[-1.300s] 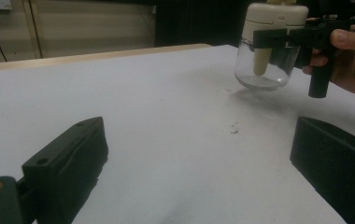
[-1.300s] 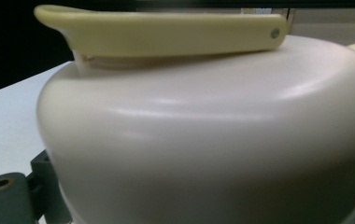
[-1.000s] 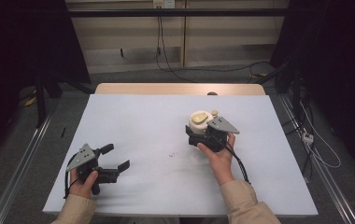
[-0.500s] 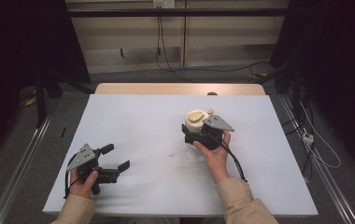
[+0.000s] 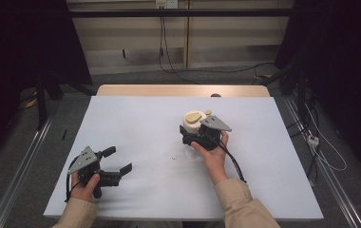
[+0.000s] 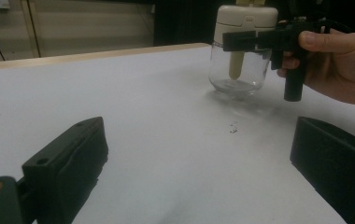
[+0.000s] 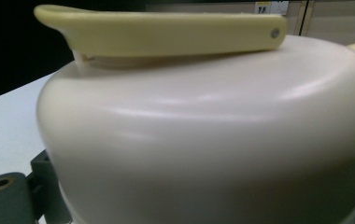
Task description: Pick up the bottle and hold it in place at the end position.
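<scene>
- The right gripper [image 5: 198, 137] is clamped on the jar [image 5: 194, 124]; in the left gripper view, its jaws are seen closed around the jar just below the lid [image 6: 246, 22].
- The jar [image 6: 237, 72] is shown as clear glass with a cream lid, upright, its base on or just above the table [image 5: 140, 123]; contact cannot be told.
- A yellow lever [image 7: 166, 32] is seen lying across the lid top in the right gripper view.
- The jar is located right of the table's centre.
- The left gripper [image 5: 114, 161] is held with jaws apart and nothing between them, near the front left edge of the table, well apart from the jar.
- A few dark specks [image 6: 233, 128] are seen on the table in front of the jar.
</scene>
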### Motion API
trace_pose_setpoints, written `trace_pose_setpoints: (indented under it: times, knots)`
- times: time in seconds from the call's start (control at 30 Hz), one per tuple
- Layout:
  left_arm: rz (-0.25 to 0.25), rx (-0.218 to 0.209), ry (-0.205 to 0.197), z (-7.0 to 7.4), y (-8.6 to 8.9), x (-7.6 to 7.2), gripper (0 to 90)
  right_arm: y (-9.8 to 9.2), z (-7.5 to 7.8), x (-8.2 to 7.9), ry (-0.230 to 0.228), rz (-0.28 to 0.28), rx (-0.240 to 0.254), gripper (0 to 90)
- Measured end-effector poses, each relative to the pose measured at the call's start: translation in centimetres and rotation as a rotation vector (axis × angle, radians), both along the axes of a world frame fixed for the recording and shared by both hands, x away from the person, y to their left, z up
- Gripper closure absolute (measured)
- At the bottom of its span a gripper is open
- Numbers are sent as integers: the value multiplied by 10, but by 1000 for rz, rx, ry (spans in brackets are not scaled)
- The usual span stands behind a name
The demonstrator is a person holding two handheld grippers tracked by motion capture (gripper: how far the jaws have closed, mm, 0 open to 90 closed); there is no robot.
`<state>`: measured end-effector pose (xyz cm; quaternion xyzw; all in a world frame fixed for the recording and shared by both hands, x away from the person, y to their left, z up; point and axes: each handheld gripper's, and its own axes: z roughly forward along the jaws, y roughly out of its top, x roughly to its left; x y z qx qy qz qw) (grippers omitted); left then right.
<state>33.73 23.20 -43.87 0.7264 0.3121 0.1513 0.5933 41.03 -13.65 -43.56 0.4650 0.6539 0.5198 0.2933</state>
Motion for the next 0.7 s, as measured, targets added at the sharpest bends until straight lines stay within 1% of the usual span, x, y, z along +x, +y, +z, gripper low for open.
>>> trace_pose_setpoints:
  times: [0.17,0.7]
  knots:
    - [-2,5,0,0,0,0,38,3,-1,4,2,6,1,67]
    - [0,1,0,0,0,0,38,11,-4,12,-1,7,3,67]
